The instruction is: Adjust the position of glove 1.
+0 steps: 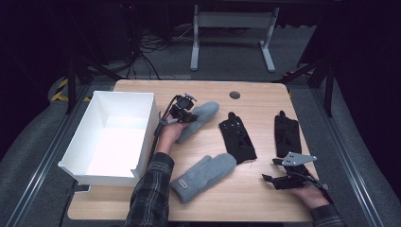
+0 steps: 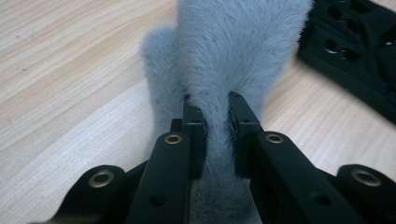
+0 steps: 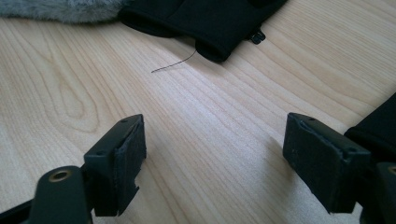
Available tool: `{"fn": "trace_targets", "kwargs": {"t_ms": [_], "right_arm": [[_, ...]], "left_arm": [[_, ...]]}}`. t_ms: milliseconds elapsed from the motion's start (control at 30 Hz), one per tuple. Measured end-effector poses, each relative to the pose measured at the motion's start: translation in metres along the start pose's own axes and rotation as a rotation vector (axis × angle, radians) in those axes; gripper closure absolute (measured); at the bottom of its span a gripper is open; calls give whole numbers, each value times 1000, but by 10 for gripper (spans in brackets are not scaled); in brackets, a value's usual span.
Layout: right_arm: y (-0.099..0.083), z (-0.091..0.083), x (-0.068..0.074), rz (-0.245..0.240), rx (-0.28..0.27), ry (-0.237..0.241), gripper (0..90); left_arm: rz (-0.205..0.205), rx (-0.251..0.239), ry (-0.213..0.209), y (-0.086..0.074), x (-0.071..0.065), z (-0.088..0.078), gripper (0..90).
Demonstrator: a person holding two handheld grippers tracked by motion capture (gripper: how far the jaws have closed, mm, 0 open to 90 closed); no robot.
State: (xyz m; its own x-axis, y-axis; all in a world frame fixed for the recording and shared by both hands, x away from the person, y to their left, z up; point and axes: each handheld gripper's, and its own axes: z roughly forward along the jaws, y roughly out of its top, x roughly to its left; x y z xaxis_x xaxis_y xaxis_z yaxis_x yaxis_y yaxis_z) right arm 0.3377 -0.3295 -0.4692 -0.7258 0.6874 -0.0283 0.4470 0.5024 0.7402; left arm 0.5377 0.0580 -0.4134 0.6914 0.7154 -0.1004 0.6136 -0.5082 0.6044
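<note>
Two grey fuzzy mittens and two black gloves lie on the wooden table [image 1: 265, 198]. My left gripper [image 1: 182, 113] is shut on the far grey mitten [image 1: 202, 117] near its cuff end. In the left gripper view the jaws pinch a fold of that grey mitten [image 2: 233, 46] between them at the left gripper [image 2: 215, 105]. The second grey mitten [image 1: 203, 176] lies nearer the front. My right gripper [image 1: 269, 170] stands open at the front right, and in its own view the right gripper [image 3: 215, 140] holds nothing, over bare wood.
A white open box [image 1: 97, 172] stands at the table's left. One black glove [image 1: 238, 138] lies mid-table, the other black glove [image 1: 287, 134] to its right. A black glove cuff [image 3: 205, 18] and a loose thread lie ahead of the right jaws.
</note>
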Motion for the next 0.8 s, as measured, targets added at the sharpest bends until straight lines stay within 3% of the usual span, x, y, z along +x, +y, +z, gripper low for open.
{"fn": "trace_targets", "kwargs": {"t_ms": [200,433,633,800], "right_arm": [[0,0,0,0,0,1,221],[0,0,0,0,0,0,220],[0,0,0,0,0,0,221],[0,0,0,0,0,0,221]], "left_arm": [[-15,1,-23,0,-12,-13,820],[-6,-6,-50,-2,-31,-34,822],[-3,-15,-82,-10,-49,-49,822],[12,-11,-84,-19,-65,-60,822]]}}
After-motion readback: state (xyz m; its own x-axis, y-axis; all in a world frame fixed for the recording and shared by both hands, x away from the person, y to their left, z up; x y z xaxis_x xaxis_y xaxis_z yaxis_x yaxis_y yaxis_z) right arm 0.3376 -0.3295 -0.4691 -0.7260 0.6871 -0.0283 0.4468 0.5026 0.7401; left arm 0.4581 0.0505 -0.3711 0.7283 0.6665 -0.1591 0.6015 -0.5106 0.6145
